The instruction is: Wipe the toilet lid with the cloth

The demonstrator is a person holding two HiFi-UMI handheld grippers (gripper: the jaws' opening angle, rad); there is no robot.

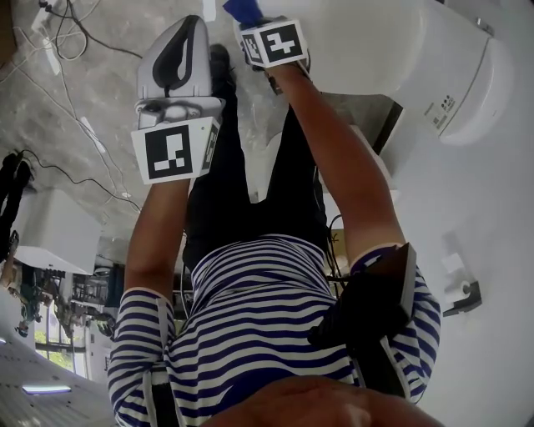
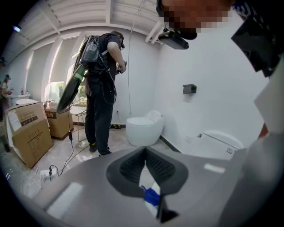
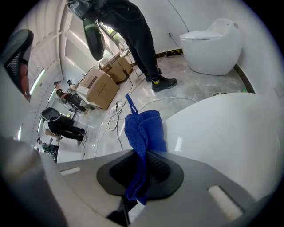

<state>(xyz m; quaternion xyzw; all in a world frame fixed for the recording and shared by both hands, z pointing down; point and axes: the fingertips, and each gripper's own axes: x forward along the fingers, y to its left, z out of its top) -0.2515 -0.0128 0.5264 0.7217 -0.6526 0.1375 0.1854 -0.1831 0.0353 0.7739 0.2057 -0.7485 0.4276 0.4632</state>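
A blue cloth (image 3: 142, 131) hangs pinched between the dark pads of my right gripper (image 3: 143, 153), which is shut on it just above the white toilet lid (image 3: 222, 133). In the head view the right gripper (image 1: 250, 21), with the cloth (image 1: 240, 10) at its tip, is at the edge of the white toilet (image 1: 375, 42). My left gripper (image 1: 190, 23) is held beside it over the floor. In its own view the left gripper (image 2: 144, 150) has its jaws together with nothing gripped. The toilet lid (image 2: 222, 139) lies to its right.
A second white toilet (image 2: 144, 128) stands by the far wall. A person with a backpack (image 2: 104, 80) stands next to it. Cardboard boxes (image 2: 26, 133) and cables (image 1: 75, 33) lie on the marble floor. My own striped torso fills the head view's lower half.
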